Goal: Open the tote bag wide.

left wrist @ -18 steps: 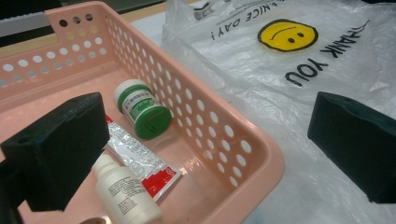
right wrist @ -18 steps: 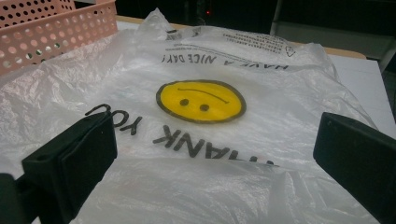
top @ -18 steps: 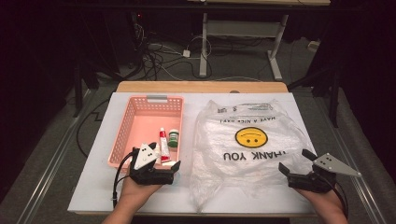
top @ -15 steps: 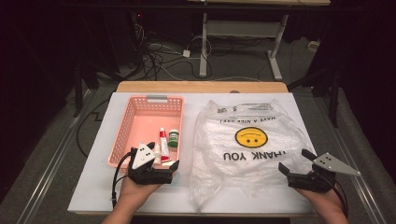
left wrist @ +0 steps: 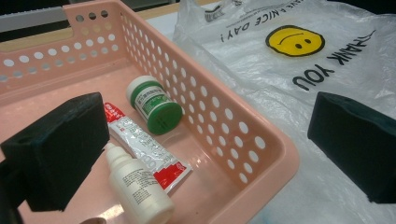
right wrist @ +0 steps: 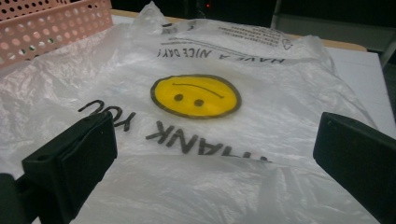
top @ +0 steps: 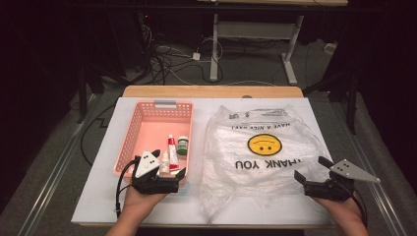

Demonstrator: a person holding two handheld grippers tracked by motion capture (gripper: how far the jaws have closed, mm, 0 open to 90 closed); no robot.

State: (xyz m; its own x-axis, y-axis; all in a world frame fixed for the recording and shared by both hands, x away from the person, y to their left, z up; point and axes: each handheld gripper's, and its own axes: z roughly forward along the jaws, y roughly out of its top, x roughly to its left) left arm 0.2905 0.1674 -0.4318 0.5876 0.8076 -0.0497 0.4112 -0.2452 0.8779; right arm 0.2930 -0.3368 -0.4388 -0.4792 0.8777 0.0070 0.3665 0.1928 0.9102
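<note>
On the white surface (top: pixel 93 196) sat a pink basket (top: pixel 129 132) to the left and a clear plastic bag (top: pixel 260 162) with a yellow smiley to the right, lying flat and just beside the basket. Inside the basket, near its front end, lay three small items close together: a white dropper bottle (left wrist: pixel 137 186), a red-and-white tube (left wrist: pixel 149 154) and a green-capped jar (left wrist: pixel 156 107). Bottle and tube touched; the jar rested just beyond the tube.

At the basket's near corner hovered the left gripper (top: pixel 167 173), its fingers (left wrist: pixel 58 149) spread wide with nothing between them; seen from the left gripper view, one finger hung over the basket just above the bottle, the other over the bag's edge. By the bag's near right corner the right gripper (top: pixel 311 169) was held low, fingers (right wrist: pixel 74 158) likewise wide apart and empty, pointing across the bag's printed face without pressing the plastic.

Judged from this layout, the work seemed to be moving the small items from basket to bag, and it had hardly begun: all three items lay in the basket, the bag looked flat and empty, its mouth unopened. Left to do, most likely, were gripping the bottle or a neighbour, lifting the bag's edge to open it, and carrying each item across.
</note>
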